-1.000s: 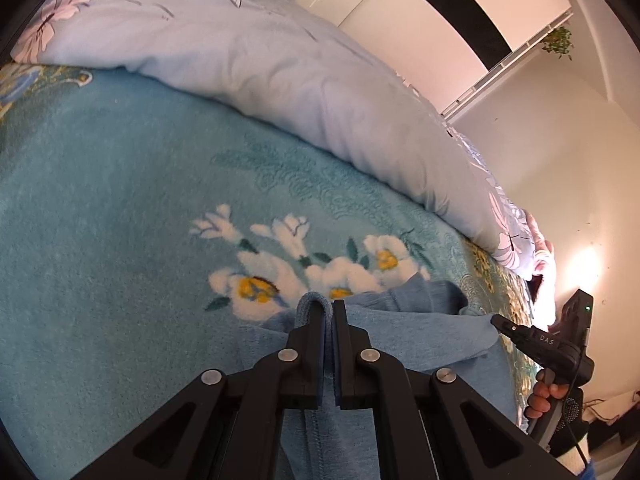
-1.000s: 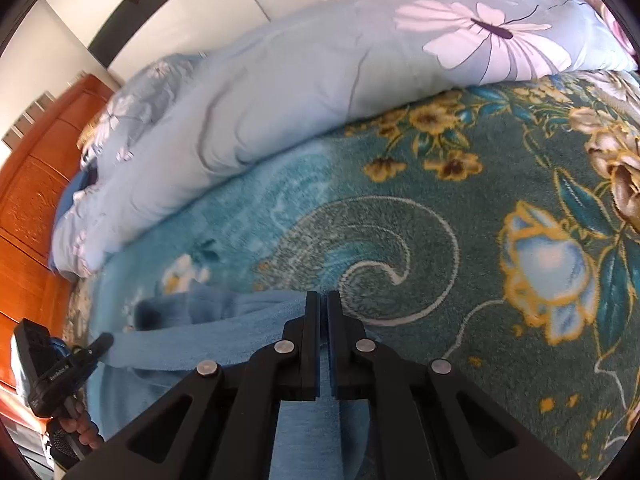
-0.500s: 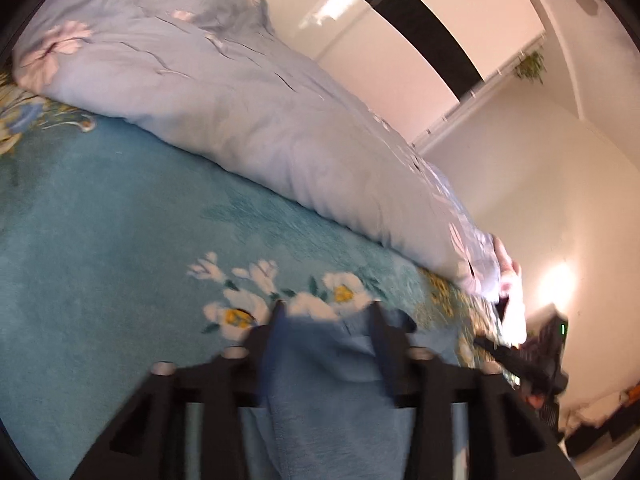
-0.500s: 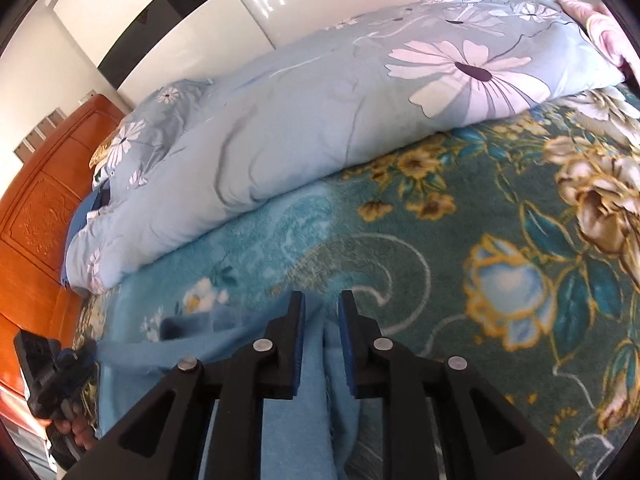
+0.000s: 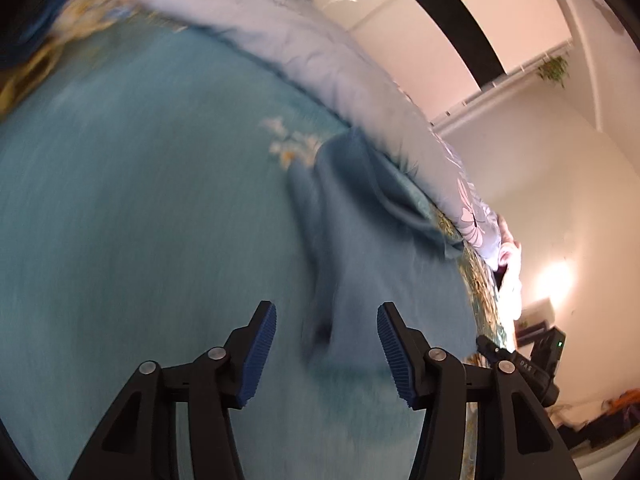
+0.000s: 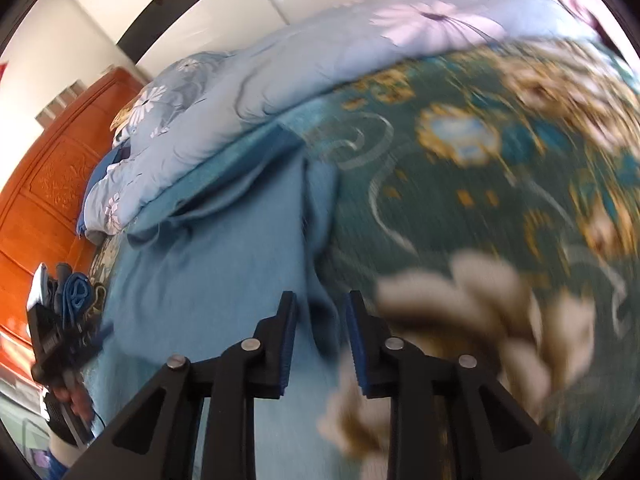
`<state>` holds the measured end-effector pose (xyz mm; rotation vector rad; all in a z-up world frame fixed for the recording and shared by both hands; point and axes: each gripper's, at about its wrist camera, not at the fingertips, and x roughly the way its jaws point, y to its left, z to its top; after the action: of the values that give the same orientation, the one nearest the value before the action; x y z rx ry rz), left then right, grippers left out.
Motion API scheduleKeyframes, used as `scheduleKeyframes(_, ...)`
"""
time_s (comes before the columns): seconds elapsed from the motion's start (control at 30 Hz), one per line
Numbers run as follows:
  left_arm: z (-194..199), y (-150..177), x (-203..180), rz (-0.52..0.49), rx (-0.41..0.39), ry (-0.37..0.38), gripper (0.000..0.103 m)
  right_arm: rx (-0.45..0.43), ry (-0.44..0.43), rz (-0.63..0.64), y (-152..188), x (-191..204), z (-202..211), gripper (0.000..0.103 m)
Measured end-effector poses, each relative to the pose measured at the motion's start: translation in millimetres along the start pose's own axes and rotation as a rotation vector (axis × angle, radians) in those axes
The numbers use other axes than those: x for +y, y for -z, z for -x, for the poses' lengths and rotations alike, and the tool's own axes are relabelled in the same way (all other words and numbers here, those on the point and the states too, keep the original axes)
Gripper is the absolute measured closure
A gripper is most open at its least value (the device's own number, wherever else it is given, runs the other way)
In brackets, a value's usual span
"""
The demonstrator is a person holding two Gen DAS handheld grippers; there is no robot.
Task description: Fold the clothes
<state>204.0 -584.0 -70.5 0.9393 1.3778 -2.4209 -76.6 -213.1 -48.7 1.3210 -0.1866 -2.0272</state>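
Observation:
A blue garment (image 5: 360, 240) lies spread on the teal floral blanket (image 5: 140, 220), its far edge near the pale quilt. My left gripper (image 5: 326, 328) hovers over its near part, jaws opening, nothing pressed between the blue pads. In the right wrist view the same garment (image 6: 224, 248) lies flat with a fold along its right edge. My right gripper (image 6: 320, 308) is above that edge, jaws opening, the pads apart from the cloth. The other gripper (image 6: 60, 344) shows at the far left in a hand.
A pale blue flowered quilt (image 6: 320, 52) is bunched along the far side of the bed. An orange wooden headboard (image 6: 44, 184) stands at the left. White wall and wardrobe (image 5: 460, 20) lie behind. The right gripper's body (image 5: 532, 364) shows at the right edge.
Both grippers let go of the garment's edge, opened and pulled back toward the near side. The garment now lies flat, stretched farther away on the blanket.

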Motion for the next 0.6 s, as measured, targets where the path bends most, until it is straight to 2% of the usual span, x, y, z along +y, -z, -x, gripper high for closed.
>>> scheduleKeyframes(0.07, 0.2, 10.9, 7.2, 0.077, 0.019, 0.018, 0.046, 0.012, -0.031, -0.053, 11.8, -5.7, 2.6, 0.075)
scheduleKeyframes(0.2, -7.3, 23.2, 19.3, 0.300, 0.041, 0.163, 0.046, 0.043, -0.134, -0.147, 29.4, -7.3, -4.0, 0.075)
scheduleKeyframes(0.3, -20.7, 28.7, 14.0, 0.339, 0.069, 0.151, 0.046, 0.056, -0.153, -0.153, 33.4, 1.8, -12.5, 0.075)
scheduleKeyframes(0.37, -30.6, 34.8, 12.6, 0.392, 0.078, 0.177, 0.046, 0.048, -0.167, -0.170, 32.5, 3.8, -16.4, 0.075)
scheduleKeyframes(0.6, -48.9, 35.0, 4.2, 0.465, -0.024, 0.217, 0.047, -0.016, -0.231, -0.280, 31.0, -2.3, -23.2, 0.070)
